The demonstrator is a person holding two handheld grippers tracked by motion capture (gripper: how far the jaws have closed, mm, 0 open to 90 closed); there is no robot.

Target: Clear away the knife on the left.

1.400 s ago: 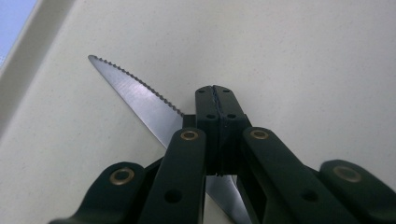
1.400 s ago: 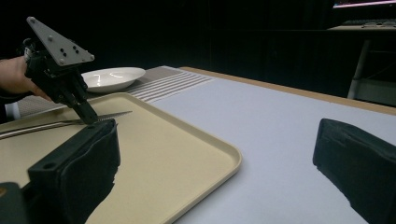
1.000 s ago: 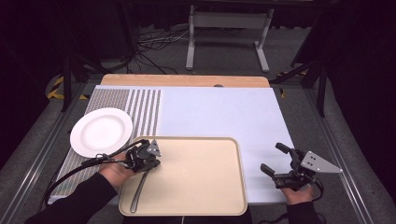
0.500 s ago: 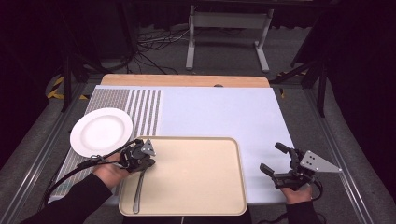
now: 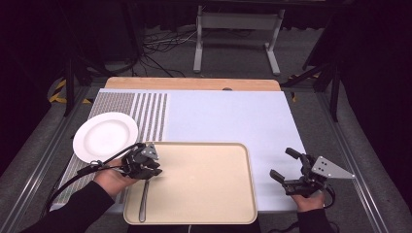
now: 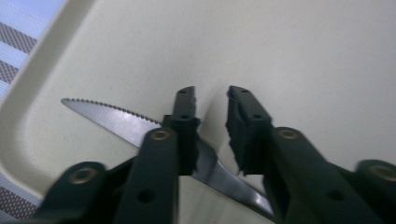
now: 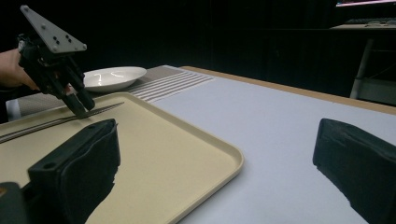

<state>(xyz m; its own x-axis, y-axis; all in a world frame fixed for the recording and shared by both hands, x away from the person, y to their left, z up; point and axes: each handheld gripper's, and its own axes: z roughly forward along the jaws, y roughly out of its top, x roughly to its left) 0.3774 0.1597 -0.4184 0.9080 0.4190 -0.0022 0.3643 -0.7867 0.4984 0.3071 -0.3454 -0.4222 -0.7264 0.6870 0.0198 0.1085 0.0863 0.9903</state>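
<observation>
A metal knife [image 6: 107, 114] with a serrated blade lies flat on the beige tray [image 5: 204, 184], near its left rim. Its handle [image 5: 142, 204] points toward the person. My left gripper [image 6: 212, 93] stands over the blade. Its jaws have just been opening and now show a clear gap, the blade running beneath them with no pad pressing on it. In the high view the left gripper [image 5: 154, 172] hangs over the tray's left edge. My right gripper [image 5: 283, 162] rests wide open on the table right of the tray, nothing between its jaws.
A white plate [image 5: 104, 136] sits on the striped mat left of the tray's far corner. From the right gripper view I see the tray's rim [image 7: 187, 135], the knife [image 7: 60, 119], the plate [image 7: 112, 77] and the left gripper [image 7: 79, 105] beyond.
The left hand has shifted slightly left and the knife's handle has swung from a slant to lie along the tray's left edge. The right gripper has kept still.
</observation>
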